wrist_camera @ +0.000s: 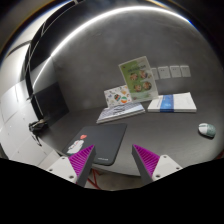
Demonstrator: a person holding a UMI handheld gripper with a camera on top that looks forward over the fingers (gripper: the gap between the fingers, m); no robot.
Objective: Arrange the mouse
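A small pale mouse (pixel 206 129) lies on the grey table (pixel 165 135), off to the right and well beyond my fingers. A dark mouse pad (pixel 108 146) lies flat just ahead, its near end reaching in between my fingers. My gripper (pixel 113 163) is open and empty, above the table, with the purple pads (pixel 81 157) wide apart.
A stack of books and papers (pixel 125 111) lies beyond the mouse pad. A booklet (pixel 173 103) lies to its right. An illustrated card (pixel 136 76) stands upright behind them. A dark monitor (pixel 48 100) stands at the left.
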